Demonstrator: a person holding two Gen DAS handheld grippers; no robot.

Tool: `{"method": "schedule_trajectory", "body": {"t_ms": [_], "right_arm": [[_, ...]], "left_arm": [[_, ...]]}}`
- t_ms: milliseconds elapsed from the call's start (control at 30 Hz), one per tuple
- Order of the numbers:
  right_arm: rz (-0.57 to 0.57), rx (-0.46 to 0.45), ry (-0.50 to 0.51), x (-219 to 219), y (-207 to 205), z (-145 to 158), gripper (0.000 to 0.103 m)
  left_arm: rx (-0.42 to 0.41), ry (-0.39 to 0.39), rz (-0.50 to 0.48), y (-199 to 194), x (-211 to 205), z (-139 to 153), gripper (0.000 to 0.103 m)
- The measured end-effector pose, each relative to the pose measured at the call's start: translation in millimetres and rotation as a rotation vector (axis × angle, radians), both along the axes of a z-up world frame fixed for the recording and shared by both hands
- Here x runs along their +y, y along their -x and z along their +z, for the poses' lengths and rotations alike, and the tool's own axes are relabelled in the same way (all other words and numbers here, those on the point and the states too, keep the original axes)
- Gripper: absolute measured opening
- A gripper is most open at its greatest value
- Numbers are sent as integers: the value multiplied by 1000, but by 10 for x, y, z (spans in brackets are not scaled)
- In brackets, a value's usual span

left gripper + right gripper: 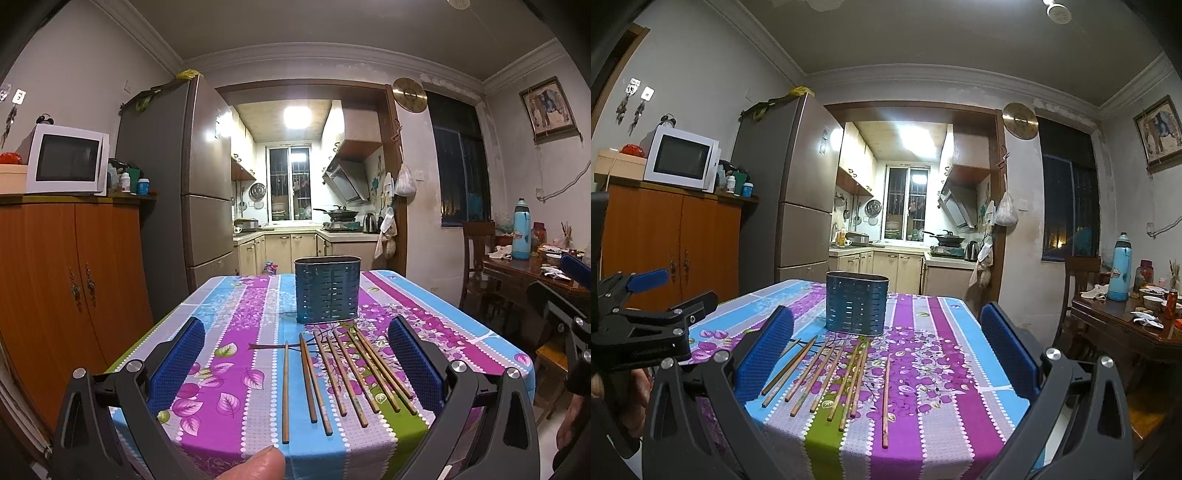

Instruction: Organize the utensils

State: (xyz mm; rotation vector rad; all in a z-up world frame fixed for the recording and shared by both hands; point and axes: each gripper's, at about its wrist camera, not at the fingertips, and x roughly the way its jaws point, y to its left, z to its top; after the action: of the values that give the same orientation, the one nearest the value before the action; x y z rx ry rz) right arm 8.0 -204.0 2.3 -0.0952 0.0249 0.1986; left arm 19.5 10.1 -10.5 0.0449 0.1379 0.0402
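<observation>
While both pairs of tongs hang above the near end of the table, neither has hold of anything: the left gripper (pixel 295 363) stands spread wide, its blue, finely dimpled pads flanking the chopsticks (pixel 343 376) from above, and the right gripper (pixel 886 350) is spread just as wide over the same spot. Thin, straight brown wooden sticks, the chopsticks lie loosely fanned on the tablecloth (pixel 229 325), a smooth sheet of purple, blue, grey and green stripes printed with leaves and blossoms and edged in white dots. Just beyond their far tips stands the utensil holder (pixel 327 290), an oval blue-grey metal tub with rows of slots punched through its wall; its inside is hidden from both cameras. One chopstick lies a little apart from the rest, at their left in the left wrist view. A thumb tip (pixel 255 463) is cut off by the lower edge of that view. Some sticks overlap near the holder, so their exact count is hard to make out.
</observation>
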Motion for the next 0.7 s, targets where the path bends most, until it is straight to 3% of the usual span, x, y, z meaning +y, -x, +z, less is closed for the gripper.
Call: {"method": "schedule_trajectory", "body": {"t_ms": [167,300,400,467,500,533,700], "right_arm": [[11,3,8,22,-4,-22,98],[40,36,-14,-27,-68,-61,98],[65,76,-20,-81,-143,-134,97],[70,109,-5,-95,-198,-224,85],[72,127,-1,-96,-227,-271,74],[80,158,-2,-102,-272,-334,63],[166,345,-31,-78,-562,-784,31]], "left_arm": [[16,0,6,-33,23,-27,100],[103,3,-38,-192,137,-86,100],[122,16,-2,-288,335,-151,100],[143,38,25,-358,520,-216,100],[155,46,40,-390,590,-261,100],[169,53,55,-420,671,-310,100],[272,73,80,-627,980,-654,93]]}}
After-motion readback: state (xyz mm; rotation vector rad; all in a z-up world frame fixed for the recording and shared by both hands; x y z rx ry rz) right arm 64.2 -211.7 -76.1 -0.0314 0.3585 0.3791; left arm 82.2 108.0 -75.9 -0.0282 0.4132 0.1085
